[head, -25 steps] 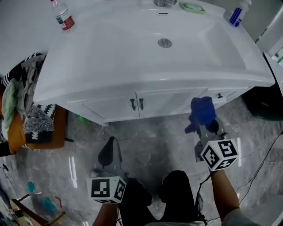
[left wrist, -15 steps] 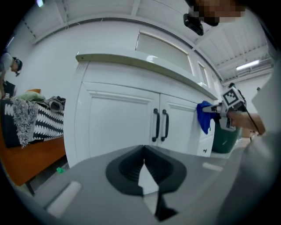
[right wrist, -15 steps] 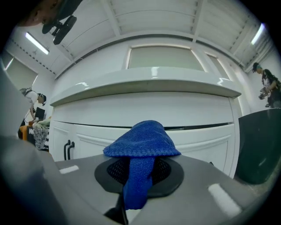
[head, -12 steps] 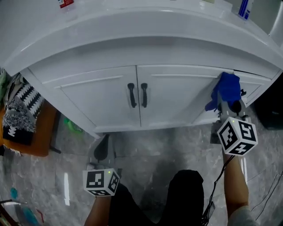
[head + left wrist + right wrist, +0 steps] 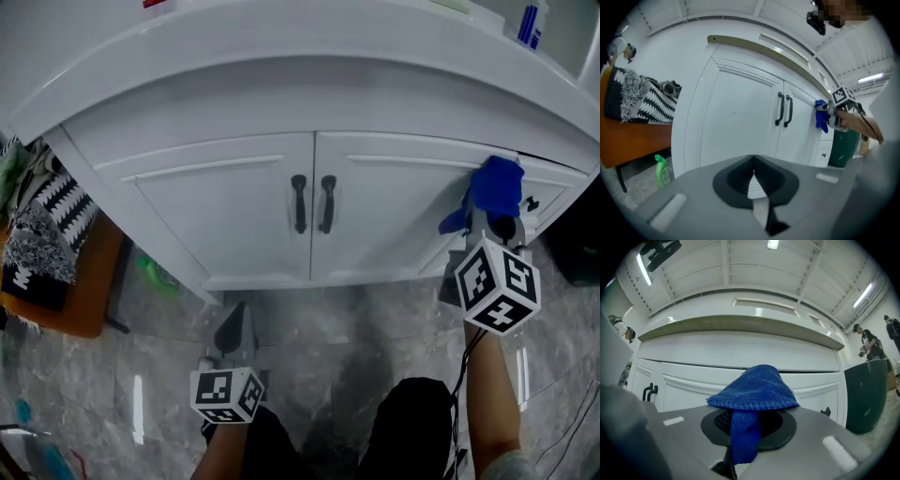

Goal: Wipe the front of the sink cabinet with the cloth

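The white sink cabinet (image 5: 234, 211) shows two doors with black handles (image 5: 312, 203). My right gripper (image 5: 492, 214) is shut on a blue cloth (image 5: 495, 186) and holds it at the upper right corner of the right door, touching it or nearly so. In the right gripper view the cloth (image 5: 752, 392) drapes over the jaws, with the door's top rail (image 5: 740, 370) right behind. My left gripper (image 5: 234, 330) hangs low over the floor, away from the cabinet, shut and empty. In the left gripper view its gripper (image 5: 752, 180) faces the doors (image 5: 736, 117) and the cloth (image 5: 820, 119).
An orange stool with patterned clothes (image 5: 42, 239) stands at the left. A green bottle (image 5: 155, 270) lies on the floor by the cabinet's left corner. A dark bin (image 5: 577, 239) sits at the right. A small drawer with a knob (image 5: 532, 202) is right of the cloth.
The head view dropped from over the sink basin to the cabinet front. My right gripper carried the cloth up from near the floor to the right door's top corner. The left gripper stayed low.
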The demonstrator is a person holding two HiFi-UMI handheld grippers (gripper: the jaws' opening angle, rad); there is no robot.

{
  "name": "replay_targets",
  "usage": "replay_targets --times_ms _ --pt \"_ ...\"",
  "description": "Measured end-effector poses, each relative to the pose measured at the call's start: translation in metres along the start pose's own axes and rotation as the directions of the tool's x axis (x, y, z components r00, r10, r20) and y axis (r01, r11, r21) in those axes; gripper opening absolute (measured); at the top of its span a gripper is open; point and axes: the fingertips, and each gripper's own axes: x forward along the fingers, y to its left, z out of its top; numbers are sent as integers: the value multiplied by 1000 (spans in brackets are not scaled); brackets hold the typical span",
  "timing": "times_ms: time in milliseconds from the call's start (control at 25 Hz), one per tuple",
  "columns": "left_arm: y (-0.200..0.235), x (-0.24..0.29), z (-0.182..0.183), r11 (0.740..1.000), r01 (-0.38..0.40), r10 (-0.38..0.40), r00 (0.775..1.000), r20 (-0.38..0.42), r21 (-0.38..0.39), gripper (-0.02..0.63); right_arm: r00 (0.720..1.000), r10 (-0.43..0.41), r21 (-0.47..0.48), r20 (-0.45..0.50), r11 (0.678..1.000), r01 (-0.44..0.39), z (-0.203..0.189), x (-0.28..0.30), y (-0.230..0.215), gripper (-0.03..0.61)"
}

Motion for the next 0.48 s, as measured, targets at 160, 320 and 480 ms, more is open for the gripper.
replay_targets --times_ms 160,320,480 --pt "-5 -6 0 1000 -1 0 999 33 21 9 995 76 -7 -68 997 -77 -13 3 43 69" --pt "-4 -6 -7 1000 -2 2 1000 22 29 9 996 43 34 -82 999 -41 -11 2 54 58" --pt "9 -6 -9 997 -53 52 998 24 64 9 991 76 97 -112 993 -65 -4 1 71 60"
